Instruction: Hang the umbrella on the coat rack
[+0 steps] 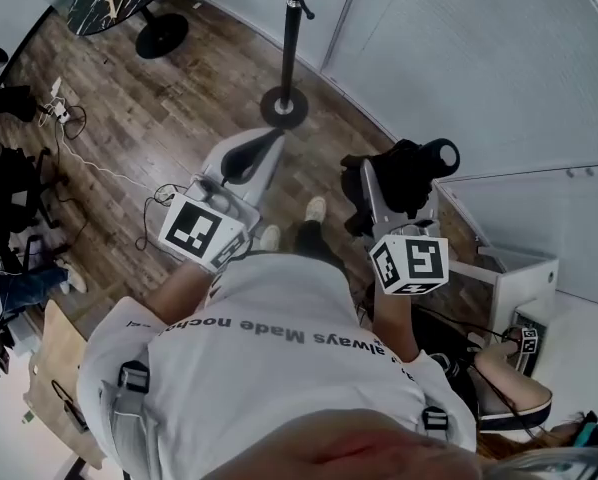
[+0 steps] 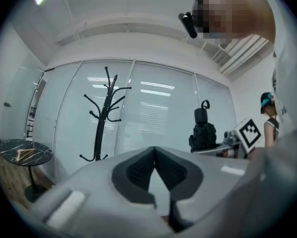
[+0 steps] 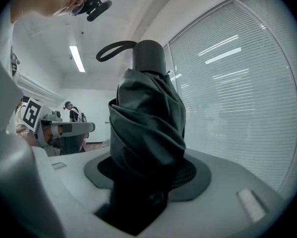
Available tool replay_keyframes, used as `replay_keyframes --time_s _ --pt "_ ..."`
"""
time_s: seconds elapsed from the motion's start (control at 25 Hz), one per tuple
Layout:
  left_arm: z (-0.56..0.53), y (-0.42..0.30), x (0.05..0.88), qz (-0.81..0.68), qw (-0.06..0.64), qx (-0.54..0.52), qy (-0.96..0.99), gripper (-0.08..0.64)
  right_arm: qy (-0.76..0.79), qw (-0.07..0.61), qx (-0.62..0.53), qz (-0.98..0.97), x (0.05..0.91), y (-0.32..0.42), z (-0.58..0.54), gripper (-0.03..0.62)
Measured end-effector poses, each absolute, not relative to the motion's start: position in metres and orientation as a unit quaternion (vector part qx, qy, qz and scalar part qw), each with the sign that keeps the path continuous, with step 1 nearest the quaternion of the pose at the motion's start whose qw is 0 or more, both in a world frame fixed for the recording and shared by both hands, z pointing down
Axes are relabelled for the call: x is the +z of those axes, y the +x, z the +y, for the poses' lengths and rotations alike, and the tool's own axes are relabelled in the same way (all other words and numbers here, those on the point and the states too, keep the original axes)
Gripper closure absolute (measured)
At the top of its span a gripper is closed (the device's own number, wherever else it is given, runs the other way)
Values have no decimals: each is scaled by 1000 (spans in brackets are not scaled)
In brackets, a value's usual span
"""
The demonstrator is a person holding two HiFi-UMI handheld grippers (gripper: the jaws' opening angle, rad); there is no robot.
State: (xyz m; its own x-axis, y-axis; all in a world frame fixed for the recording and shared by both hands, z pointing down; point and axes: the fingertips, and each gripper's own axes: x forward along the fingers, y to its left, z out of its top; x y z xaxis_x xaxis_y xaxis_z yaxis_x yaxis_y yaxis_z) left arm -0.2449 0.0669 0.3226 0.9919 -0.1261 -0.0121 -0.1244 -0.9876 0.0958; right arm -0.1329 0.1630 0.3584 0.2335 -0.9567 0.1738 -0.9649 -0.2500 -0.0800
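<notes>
Two claws are pointing ahead: the right claw (image 1: 397, 180) is clamping the folded black umbrella (image 3: 148, 128) upright, while the left claw (image 2: 154, 155) is sitting pressed together, empty. Beyond, the coat rack (image 1: 292, 38) is standing before the glass wall (image 1: 459, 58).

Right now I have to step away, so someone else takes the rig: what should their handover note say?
Left gripper: shut, empty.
Right gripper: shut on the folded umbrella, strap loop on top, free.
Coat rack: stands ahead by the glass wall, hooks bare.
Done: umbrella in hand. Left: walk to the rack, hang the umbrella by its loop.
</notes>
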Motion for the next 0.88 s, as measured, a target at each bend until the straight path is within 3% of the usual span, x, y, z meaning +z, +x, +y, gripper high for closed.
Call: replay_keyframes --time_s 0.52,0.88 --pt "92 -77 313 -64 36 -15 997 558 784 18 88 -614 358 37 185 345" --pt "72 -30 321 -94 46 -10 994 558 763 21 101 -639 368 88 159 345"
